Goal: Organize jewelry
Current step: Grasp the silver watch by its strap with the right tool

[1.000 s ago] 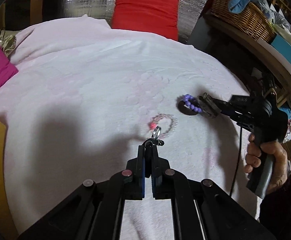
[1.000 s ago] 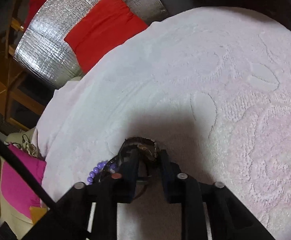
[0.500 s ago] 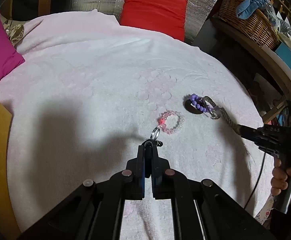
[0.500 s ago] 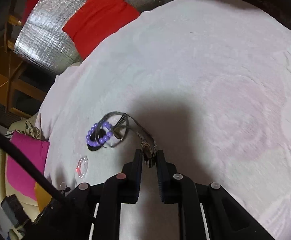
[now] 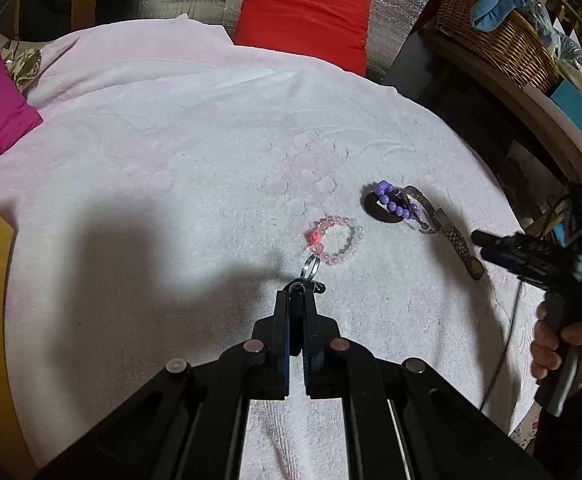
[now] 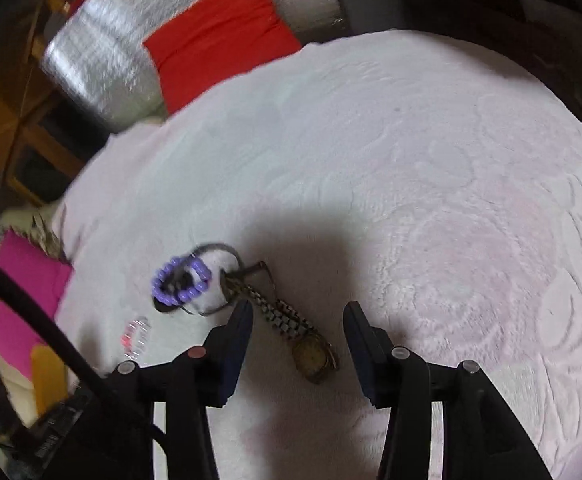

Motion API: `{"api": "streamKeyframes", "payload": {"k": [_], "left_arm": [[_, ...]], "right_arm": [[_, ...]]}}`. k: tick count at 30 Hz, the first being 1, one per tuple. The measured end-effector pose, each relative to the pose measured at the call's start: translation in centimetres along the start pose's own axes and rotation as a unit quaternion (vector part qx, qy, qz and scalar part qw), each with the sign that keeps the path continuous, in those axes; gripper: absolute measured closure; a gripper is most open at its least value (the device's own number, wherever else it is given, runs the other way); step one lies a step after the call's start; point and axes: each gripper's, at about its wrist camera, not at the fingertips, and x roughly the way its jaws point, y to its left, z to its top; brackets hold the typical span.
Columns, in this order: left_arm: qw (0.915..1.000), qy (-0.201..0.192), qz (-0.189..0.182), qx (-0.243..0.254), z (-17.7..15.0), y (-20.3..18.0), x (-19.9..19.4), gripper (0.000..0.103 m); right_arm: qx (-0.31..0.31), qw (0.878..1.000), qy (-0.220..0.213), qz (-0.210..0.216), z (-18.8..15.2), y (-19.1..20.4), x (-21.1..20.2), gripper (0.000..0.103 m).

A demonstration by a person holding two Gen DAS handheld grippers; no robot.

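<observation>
While the left gripper point(image 5: 299, 294) pinches a small key ring point(image 5: 310, 269) that seems to touch the pink bead bracelet point(image 5: 337, 240) on the white towel point(image 5: 171, 184), only the right wrist view shows the right gripper point(image 6: 298, 326) spread wide. A gold watch point(image 6: 314, 356) lies loose between its fingers, its band running to the purple bead bracelet point(image 6: 181, 286), blurred there but sharp from the left.

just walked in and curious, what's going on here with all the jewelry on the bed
A person is sorting jewelry on a pale pink towel with two handheld claws. The left claw is shut on a small silver ring beside the pink beaded bracelet. The right claw is open over the gold metal-band wristwatch, which lies next to the purple beaded bracelet.
</observation>
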Motion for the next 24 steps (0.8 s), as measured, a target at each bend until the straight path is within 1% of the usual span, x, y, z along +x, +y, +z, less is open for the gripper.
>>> {"api": "streamKeyframes", "payload": {"k": [2, 3, 6, 8, 12, 13, 15, 17, 18, 20, 22, 24], "left_arm": [[1.0, -0.001, 0.002, -0.002, 0.0, 0.2, -0.1, 0.098], [1.0, -0.001, 0.003, -0.003, 0.0, 0.3, -0.1, 0.098], [1.0, 0.0, 0.007, -0.006, 0.0, 0.5, -0.1, 0.098], [1.0, 0.002, 0.006, -0.005, -0.1, 0.5, -0.1, 0.098], [1.0, 0.0, 0.006, -0.001, -0.2, 0.3, -0.3, 0.098], [1.0, -0.001, 0.007, -0.001, -0.2, 0.4, -0.3, 0.098], [1.0, -0.002, 0.006, -0.006, -0.2, 0.7, -0.4, 0.098], [0.9999, -0.003, 0.008, -0.008, -0.1, 0.8, -0.4, 0.098], [0.9999, -0.003, 0.009, -0.008, -0.1, 0.9, -0.4, 0.098], [0.9999, -0.002, 0.01, -0.007, -0.1, 0.9, -0.4, 0.098], [0.9999, -0.004, 0.012, -0.005, -0.1, 0.8, -0.5, 0.098], [0.9999, -0.005, 0.011, -0.004, -0.2, 0.8, -0.7, 0.098]], "right_arm": [[-0.003, 1.0, 0.016, -0.007, -0.3, 0.0, 1.2, 0.053], [-0.004, 1.0, 0.017, -0.01, -0.4, 0.0, 1.4, 0.052], [-0.037, 0.999, -0.006, -0.026, -0.6, 1.3, 1.6, 0.051], [-0.063, 0.997, -0.02, -0.045, -0.9, 2.2, 1.9, 0.051], [-0.103, 0.992, -0.036, -0.067, -1.1, 3.7, 2.2, 0.051], [-0.113, 0.99, -0.039, -0.077, -1.3, 4.1, 2.3, 0.054], [-0.13, 0.986, -0.044, -0.094, -1.5, 4.6, 2.6, 0.066], [-0.138, 0.984, -0.048, -0.1, -1.6, 5.0, 2.5, 0.084], [-0.14, 0.983, -0.049, -0.108, -1.6, 5.1, 2.3, 0.088], [-0.141, 0.983, -0.046, -0.109, -1.8, 5.1, 2.0, 0.095], [-0.138, 0.985, -0.036, -0.097, -2.1, 4.9, 1.4, 0.097], [-0.124, 0.989, -0.019, -0.077, -2.4, 4.8, 0.9, 0.097]]}}
